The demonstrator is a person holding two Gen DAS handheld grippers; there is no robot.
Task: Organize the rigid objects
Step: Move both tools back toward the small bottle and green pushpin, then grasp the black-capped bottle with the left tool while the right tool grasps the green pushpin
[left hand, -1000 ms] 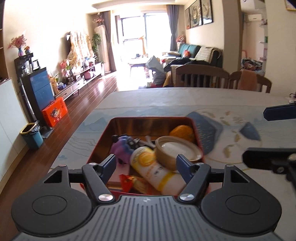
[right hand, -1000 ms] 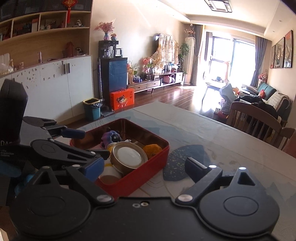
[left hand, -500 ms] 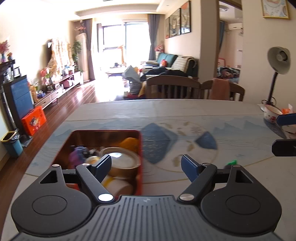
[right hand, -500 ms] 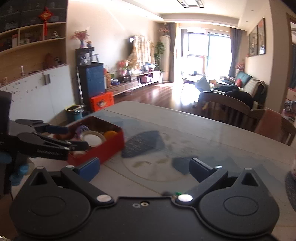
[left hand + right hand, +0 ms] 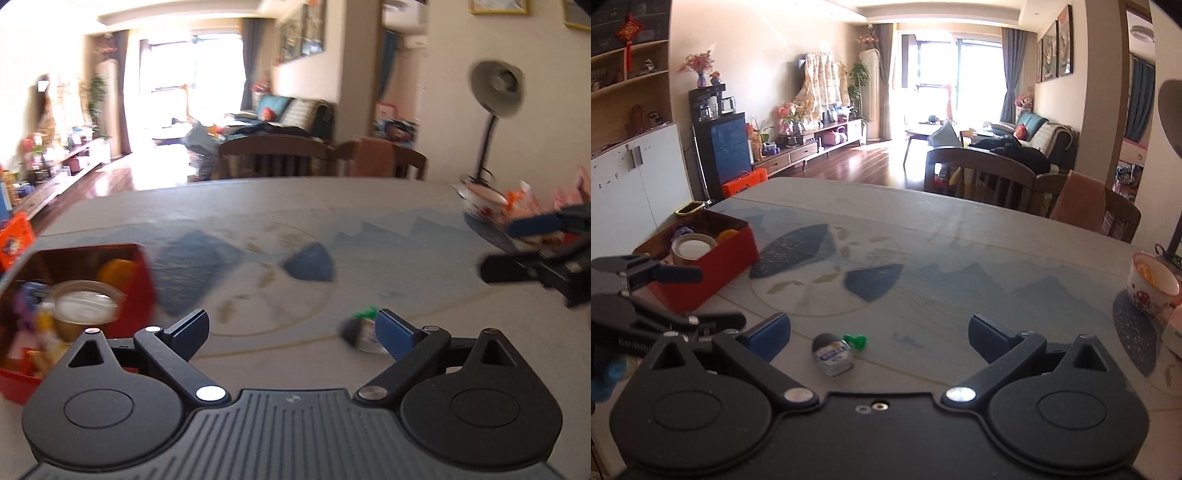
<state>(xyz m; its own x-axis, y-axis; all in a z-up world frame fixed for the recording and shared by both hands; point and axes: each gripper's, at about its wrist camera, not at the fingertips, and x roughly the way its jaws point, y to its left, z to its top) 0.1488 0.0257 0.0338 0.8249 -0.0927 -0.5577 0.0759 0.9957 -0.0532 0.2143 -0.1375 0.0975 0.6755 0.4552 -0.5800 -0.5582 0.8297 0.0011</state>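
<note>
A small grey bottle with a green cap (image 5: 833,352) lies on its side on the table. It sits between the fingers of my right gripper (image 5: 879,332), nearer the left one, and the open jaws do not touch it. In the left wrist view the bottle (image 5: 354,330) is blurred and half hidden behind the right finger of my left gripper (image 5: 291,330), whose jaws are opening with nothing between them. A red tin (image 5: 142,284) (image 5: 716,269) at the left holds a round lidded tub, an orange thing and other items.
At the right, a patterned cup (image 5: 1152,288) stands on a blue coaster, with snack packets (image 5: 524,203) and a desk lamp (image 5: 495,92) beside it. Wooden chairs (image 5: 979,177) line the table's far edge. Each gripper shows at the side of the other's view.
Both grippers swung right, away from the red tin toward the table's middle. The left jaws widened. The small bottle came into view near the fingertips.
</note>
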